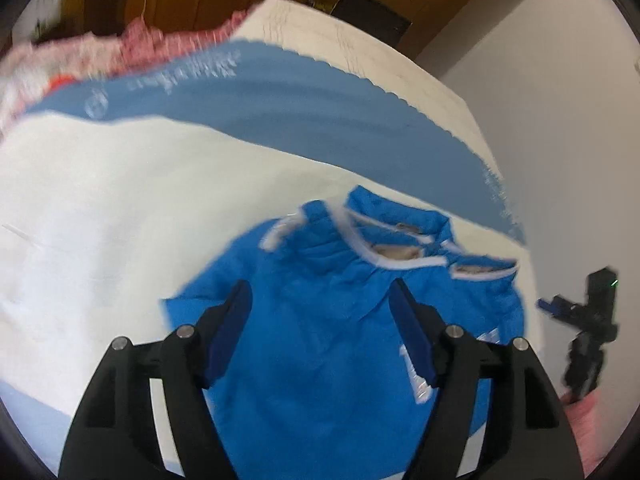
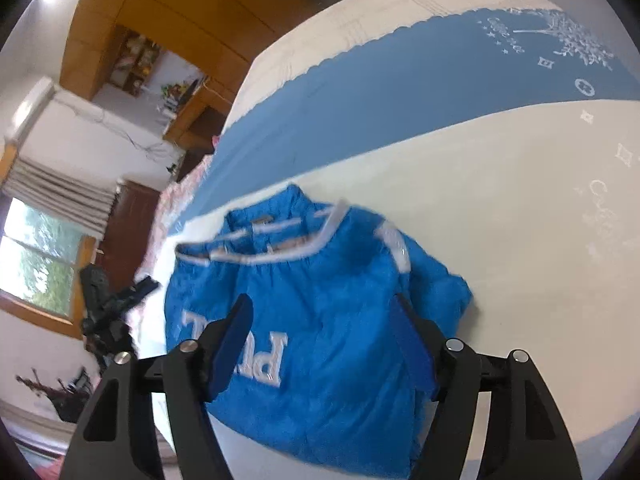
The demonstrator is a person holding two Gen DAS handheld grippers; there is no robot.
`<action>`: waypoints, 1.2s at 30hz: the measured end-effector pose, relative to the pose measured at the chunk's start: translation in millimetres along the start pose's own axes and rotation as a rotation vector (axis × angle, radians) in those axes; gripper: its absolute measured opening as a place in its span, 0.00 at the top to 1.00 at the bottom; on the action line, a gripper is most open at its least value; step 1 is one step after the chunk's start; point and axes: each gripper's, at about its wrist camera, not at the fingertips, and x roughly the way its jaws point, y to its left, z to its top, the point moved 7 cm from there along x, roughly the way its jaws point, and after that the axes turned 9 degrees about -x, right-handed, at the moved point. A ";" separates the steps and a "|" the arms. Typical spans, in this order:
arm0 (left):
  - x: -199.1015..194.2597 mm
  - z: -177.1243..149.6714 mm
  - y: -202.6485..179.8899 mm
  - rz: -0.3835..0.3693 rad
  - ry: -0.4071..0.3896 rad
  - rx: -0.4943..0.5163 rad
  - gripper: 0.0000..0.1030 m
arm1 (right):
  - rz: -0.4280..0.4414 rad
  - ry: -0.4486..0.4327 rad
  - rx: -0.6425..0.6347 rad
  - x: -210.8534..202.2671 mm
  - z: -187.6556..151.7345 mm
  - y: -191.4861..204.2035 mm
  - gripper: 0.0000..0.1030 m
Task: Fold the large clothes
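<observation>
A bright blue padded jacket (image 1: 332, 320) with white trim and white letters lies folded into a compact bundle on the bed. It also shows in the right wrist view (image 2: 320, 300), collar toward the far side. My left gripper (image 1: 320, 296) is open and empty, hovering above the jacket with its jaws wide apart. My right gripper (image 2: 324, 308) is open and empty, also above the jacket. The right gripper appears in the left wrist view (image 1: 588, 320) off the bed's right edge. The left gripper appears in the right wrist view (image 2: 108, 300) at the bed's left side.
The bed is covered by a white sheet (image 1: 100, 208) with a wide blue band (image 1: 320, 112) across it. A pink patterned blanket (image 1: 80, 56) lies bunched at the far left. Wooden wardrobes (image 2: 180, 4) and a window (image 2: 36, 264) stand beyond the bed.
</observation>
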 end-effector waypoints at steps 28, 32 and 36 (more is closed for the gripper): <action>85.2 -2.9 11.2 0.227 0.013 0.050 0.81 | -0.229 0.057 0.102 82.8 3.4 -48.7 0.88; 96.2 -6.2 13.4 0.247 0.022 0.058 0.77 | -0.279 0.059 0.070 92.0 -0.4 -46.4 0.88; 93.4 -3.3 14.2 0.267 0.051 0.024 0.74 | -0.323 0.048 0.069 85.8 -1.0 -41.9 0.86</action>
